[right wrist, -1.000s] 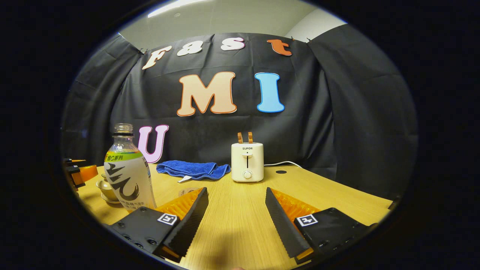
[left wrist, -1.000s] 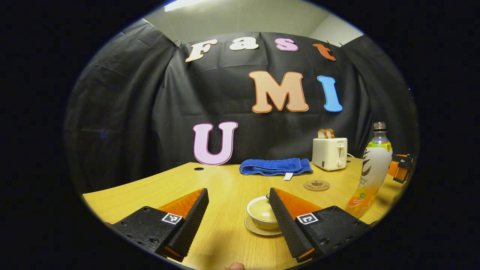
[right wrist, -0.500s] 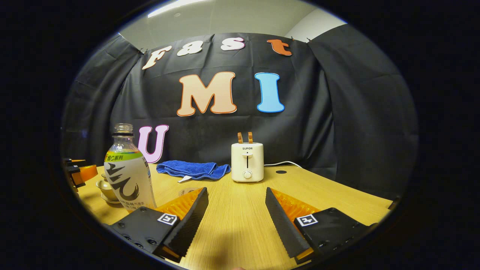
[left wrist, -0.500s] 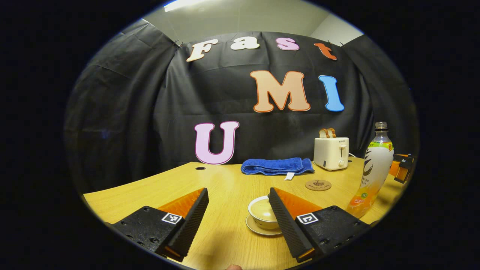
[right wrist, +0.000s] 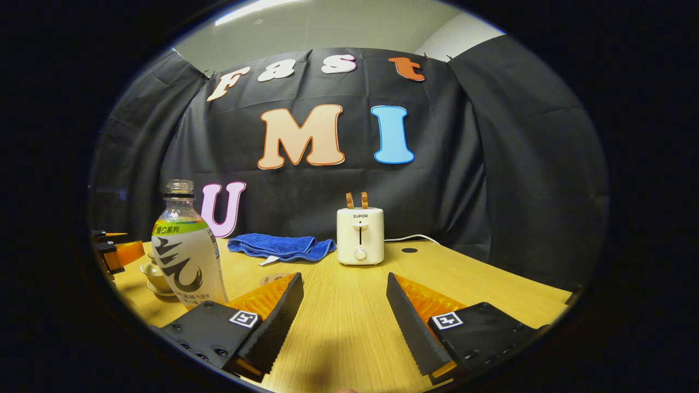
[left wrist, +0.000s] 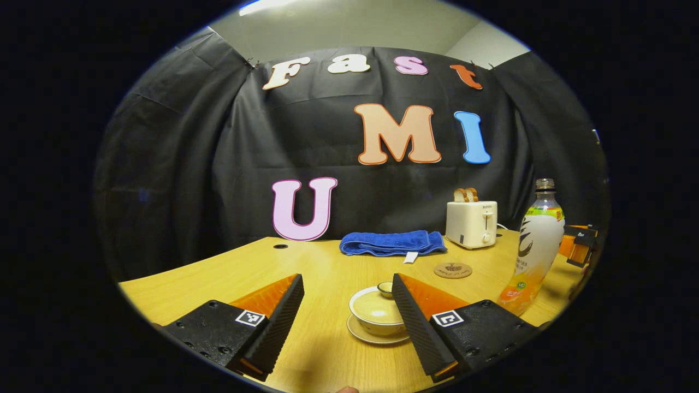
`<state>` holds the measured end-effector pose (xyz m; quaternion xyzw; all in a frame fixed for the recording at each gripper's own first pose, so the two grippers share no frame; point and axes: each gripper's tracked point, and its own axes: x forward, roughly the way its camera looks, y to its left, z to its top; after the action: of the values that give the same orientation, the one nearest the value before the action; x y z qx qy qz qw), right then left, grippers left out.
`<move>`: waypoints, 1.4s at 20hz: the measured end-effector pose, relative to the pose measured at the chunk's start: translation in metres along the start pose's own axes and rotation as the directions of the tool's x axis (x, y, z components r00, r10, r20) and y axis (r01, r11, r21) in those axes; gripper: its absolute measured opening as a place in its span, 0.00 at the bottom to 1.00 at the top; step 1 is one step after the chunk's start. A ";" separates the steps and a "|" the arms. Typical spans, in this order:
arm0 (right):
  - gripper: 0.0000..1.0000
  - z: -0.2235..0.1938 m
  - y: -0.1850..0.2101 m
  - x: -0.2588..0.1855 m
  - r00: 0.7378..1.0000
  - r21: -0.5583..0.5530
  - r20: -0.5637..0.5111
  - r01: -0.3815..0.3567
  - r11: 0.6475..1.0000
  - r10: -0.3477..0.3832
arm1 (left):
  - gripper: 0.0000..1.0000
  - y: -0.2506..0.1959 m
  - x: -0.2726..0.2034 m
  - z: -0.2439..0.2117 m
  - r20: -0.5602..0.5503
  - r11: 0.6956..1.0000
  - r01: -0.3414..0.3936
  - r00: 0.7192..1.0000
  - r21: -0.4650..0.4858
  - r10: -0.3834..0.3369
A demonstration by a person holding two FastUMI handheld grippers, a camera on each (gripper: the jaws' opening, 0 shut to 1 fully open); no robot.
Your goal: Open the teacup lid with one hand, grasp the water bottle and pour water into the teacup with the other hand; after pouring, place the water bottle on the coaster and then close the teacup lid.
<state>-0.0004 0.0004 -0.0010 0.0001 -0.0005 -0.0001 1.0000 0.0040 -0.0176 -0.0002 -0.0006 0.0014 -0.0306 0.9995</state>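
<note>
A cream teacup [left wrist: 375,319] stands on its saucer [left wrist: 365,338] with the lid [left wrist: 374,307] on and a small knob [left wrist: 385,287] at the top. My left gripper [left wrist: 347,281] is open just short of it, its right-hand finger covering the cup's right side. The water bottle [left wrist: 532,248] stands upright to the right, uncapped, with a little orange liquid at the bottom. A round brown coaster [left wrist: 452,269] lies behind the cup. My right gripper [right wrist: 344,278] is open over bare table, with the bottle [right wrist: 185,254] just left of its left finger and the teacup [right wrist: 154,275] beyond.
A white toaster [left wrist: 472,224] holding toast and a folded blue towel [left wrist: 390,243] sit at the back of the wooden table [left wrist: 322,267]. The toaster [right wrist: 360,236] stands straight ahead of my right gripper, its cord trailing right. The black cloth wall closes the back.
The left gripper has swung slightly to the right, so the teacup now sits more between its fingers with the knob in sight. The right gripper has not moved.
</note>
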 end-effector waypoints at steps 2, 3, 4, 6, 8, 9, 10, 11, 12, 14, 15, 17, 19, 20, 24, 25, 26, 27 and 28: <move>0.98 0.000 0.000 0.000 1.000 0.000 0.000 0.000 1.000 0.000 | 0.94 -0.010 0.002 0.005 0.003 0.999 0.032 0.999 0.017 -0.032; 0.98 0.000 0.000 0.000 1.000 0.000 0.000 0.000 1.000 0.000 | 0.95 -0.014 0.004 0.010 0.007 0.998 0.048 0.999 0.030 -0.048; 0.98 0.001 0.000 0.000 1.000 0.000 0.000 0.000 1.000 0.000 | 0.94 -0.018 0.007 0.011 0.006 0.997 0.062 0.998 0.044 -0.063; 0.98 0.000 0.000 0.001 1.000 0.000 0.000 0.000 1.000 0.000 | 0.94 -0.026 0.013 0.010 -0.012 0.994 0.092 0.996 0.067 -0.091; 0.98 0.001 0.000 0.001 1.000 0.000 0.000 0.000 1.000 0.000 | 0.94 -0.032 0.018 0.005 -0.044 0.990 0.112 0.993 0.081 -0.109; 0.98 0.000 0.000 0.000 1.000 0.000 0.000 -0.002 1.000 0.002 | 0.94 -0.034 0.020 0.001 -0.063 0.989 0.120 0.991 0.088 -0.114; 0.98 -0.001 0.001 0.000 1.000 0.000 0.000 -0.007 1.000 0.007 | 0.92 -0.035 0.022 -0.004 -0.084 0.988 0.125 0.990 0.095 -0.117; 0.94 0.000 0.002 0.000 1.000 0.001 0.000 -0.009 1.000 0.009 | 0.90 -0.036 0.024 -0.006 -0.102 0.986 0.129 0.988 0.101 -0.119; 0.98 0.000 0.001 0.000 1.000 0.000 0.000 -0.009 1.000 0.009 | 0.86 -0.036 0.026 -0.010 -0.117 0.986 0.134 0.986 0.104 -0.121; 0.98 0.001 0.002 0.000 1.000 0.001 -0.001 -0.011 1.000 0.011 | 0.81 -0.039 0.028 -0.016 -0.143 0.985 0.143 0.981 0.101 -0.128; 0.98 0.000 0.002 0.000 1.000 0.001 0.000 -0.013 1.000 0.013 | 0.80 -0.041 0.029 -0.018 -0.154 0.984 0.150 0.979 0.099 -0.133; 0.98 0.000 0.002 0.000 1.000 0.001 0.000 -0.015 1.000 0.015 | 0.76 -0.043 0.032 -0.020 -0.169 0.983 0.154 0.976 0.096 -0.137; 0.98 0.000 0.003 -0.001 1.000 0.001 -0.001 -0.018 1.000 0.018 | 0.71 -0.044 0.033 -0.024 -0.183 0.983 0.159 0.973 0.096 -0.139; 0.98 0.001 0.003 0.000 1.000 0.001 -0.001 -0.019 1.000 0.019 | 0.66 -0.044 0.034 -0.026 -0.192 0.983 0.157 0.972 0.097 -0.137; 0.94 0.000 0.004 -0.001 1.000 0.001 -0.001 -0.020 1.000 0.020 | 0.57 -0.043 0.036 -0.029 -0.204 0.983 0.150 0.971 0.103 -0.127; 0.98 0.000 0.004 0.000 1.000 0.001 -0.001 -0.020 1.000 0.020 | 0.55 -0.042 0.037 -0.029 -0.208 0.983 0.151 0.970 0.105 -0.126; 0.98 0.000 0.004 -0.001 1.000 0.001 -0.001 -0.020 1.000 0.020 | 0.53 -0.043 0.037 -0.030 -0.209 0.983 0.151 0.970 0.107 -0.126; 0.98 0.001 0.004 0.000 1.000 0.001 -0.001 -0.020 1.000 0.020 | 0.52 -0.043 0.037 -0.030 -0.207 0.983 0.153 0.970 0.106 -0.128; 0.98 0.001 0.004 -0.001 1.000 0.001 -0.001 -0.020 1.000 0.020 | 0.50 -0.042 0.038 -0.029 -0.205 0.983 0.151 0.971 0.108 -0.127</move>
<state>-0.0009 0.0041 -0.0004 0.0006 -0.0002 0.0097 1.0000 0.0389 -0.0620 -0.0294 0.0637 0.0983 -0.1007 0.9880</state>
